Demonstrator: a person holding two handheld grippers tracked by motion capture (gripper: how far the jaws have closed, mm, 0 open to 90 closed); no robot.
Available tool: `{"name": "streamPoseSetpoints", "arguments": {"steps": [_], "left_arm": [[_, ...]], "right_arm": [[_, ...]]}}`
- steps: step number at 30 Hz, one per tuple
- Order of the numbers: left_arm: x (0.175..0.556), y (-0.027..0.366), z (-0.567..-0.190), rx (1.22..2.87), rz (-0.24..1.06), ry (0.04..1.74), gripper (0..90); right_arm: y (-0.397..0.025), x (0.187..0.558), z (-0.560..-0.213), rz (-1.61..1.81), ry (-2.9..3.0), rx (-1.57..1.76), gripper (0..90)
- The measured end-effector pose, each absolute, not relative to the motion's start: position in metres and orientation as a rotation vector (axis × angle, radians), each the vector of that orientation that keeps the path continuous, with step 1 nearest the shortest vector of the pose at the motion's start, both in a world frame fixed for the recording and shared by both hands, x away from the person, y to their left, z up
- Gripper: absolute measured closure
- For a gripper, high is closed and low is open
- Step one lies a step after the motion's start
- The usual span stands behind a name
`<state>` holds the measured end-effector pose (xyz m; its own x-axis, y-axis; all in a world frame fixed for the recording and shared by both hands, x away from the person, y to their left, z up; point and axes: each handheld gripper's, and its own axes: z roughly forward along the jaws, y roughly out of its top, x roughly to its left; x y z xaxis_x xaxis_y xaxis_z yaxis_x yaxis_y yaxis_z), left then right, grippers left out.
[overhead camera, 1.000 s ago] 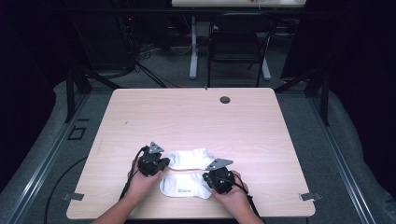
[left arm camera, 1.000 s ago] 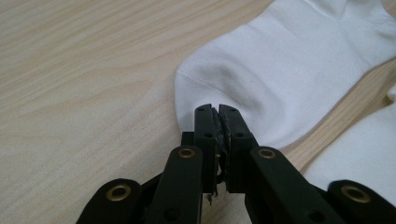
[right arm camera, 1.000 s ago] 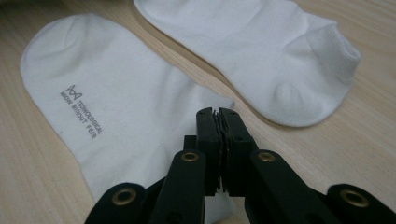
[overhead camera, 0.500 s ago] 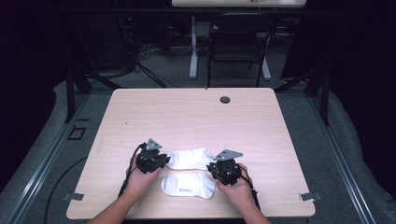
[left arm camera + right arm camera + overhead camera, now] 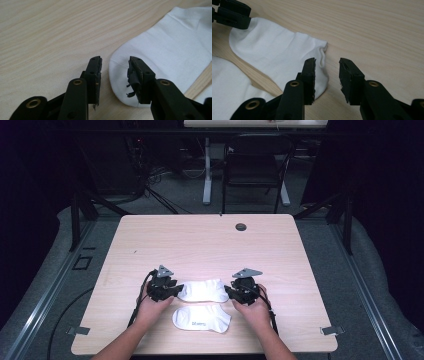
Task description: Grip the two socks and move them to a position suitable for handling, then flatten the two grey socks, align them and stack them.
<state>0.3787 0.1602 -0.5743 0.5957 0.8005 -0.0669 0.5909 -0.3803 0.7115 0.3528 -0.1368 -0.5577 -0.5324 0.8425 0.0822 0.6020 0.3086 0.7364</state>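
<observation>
Two white socks here, the far sock (image 5: 202,290) plain, the near sock (image 5: 201,318) with small grey lettering. My jaws are black, over a pale wood-grain desk (image 5: 210,245).

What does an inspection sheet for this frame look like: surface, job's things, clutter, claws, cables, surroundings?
Surface: light wood table, round grommet near the far edge.
Job's things: far sock lying flat between the claws; near sock apart from it, closer to the person.
Clutter: nothing seen.
Claws: left claw open at the far sock's rounded end; right claw open at its other end.
Cables: black cable trailing from the left claw.
Surroundings: dark room, chair beyond the table.
</observation>
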Motion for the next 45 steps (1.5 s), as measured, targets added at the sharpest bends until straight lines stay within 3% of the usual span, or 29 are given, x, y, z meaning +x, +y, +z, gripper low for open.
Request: {"name": "streamPoseSetpoints", "arguments": {"steps": [9, 11, 15, 17, 26, 45], "left_arm": [[0.38, 0.158, -0.578, 2.134, 0.376, 1.077, 60.2], [0.379, 0.157, -0.579, 2.137, 0.383, 1.064, 61.7], [0.377, 0.154, -0.578, 2.147, 0.365, 1.04, 73.7], [0.377, 0.153, -0.579, 2.144, 0.356, 1.039, 78.6], [0.376, 0.153, -0.577, 2.152, 0.342, 1.043, 86.9], [0.372, 0.154, -0.553, 2.118, 0.365, 1.008, 88.1]], "right_arm": [[-0.133, 0.36, -0.565, 1.056, 2.271, 1.307, 64.2], [-0.131, 0.361, -0.567, 1.056, 2.282, 1.306, 67.5], [-0.128, 0.362, -0.568, 1.031, 2.305, 1.299, 83.4], [-0.128, 0.362, -0.568, 1.04, 2.311, 1.307, 86.4], [-0.127, 0.36, -0.566, 1.058, 2.312, 1.297, 87.1], [-0.124, 0.355, -0.545, 1.122, 2.276, 1.236, 87.2]]}}
